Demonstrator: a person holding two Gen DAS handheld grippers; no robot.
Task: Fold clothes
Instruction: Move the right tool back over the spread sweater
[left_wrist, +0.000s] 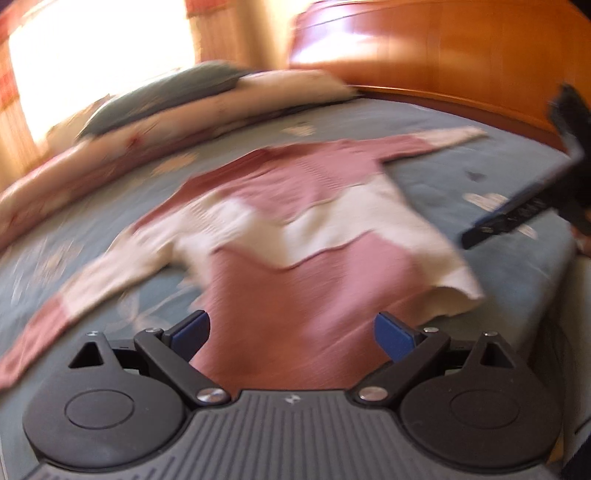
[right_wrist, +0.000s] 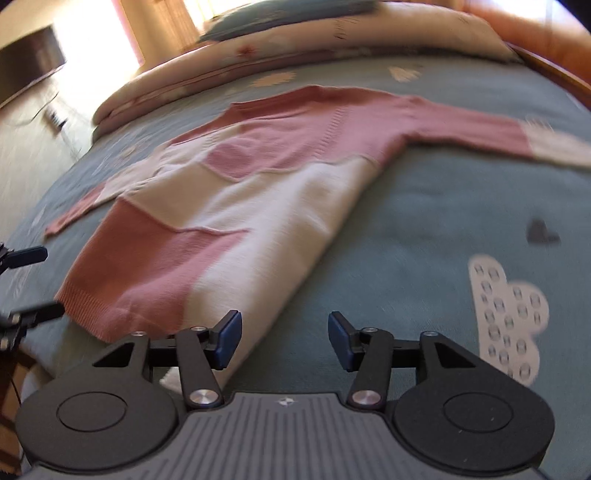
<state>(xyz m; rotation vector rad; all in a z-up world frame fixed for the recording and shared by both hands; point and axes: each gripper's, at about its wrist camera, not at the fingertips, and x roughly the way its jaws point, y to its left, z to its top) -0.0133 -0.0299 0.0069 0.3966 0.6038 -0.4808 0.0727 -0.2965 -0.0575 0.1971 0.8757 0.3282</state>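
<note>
Both our claws stand wide and hold nothing: the left claw (left_wrist: 291, 334) and right claw (right_wrist: 285, 338) sit at the hem of the pink-and-cream sweater (right_wrist: 229, 206), spread flat ahead on the bed (right_wrist: 424, 229). We risk pinching bedspread along with knit, bunching it.
</note>
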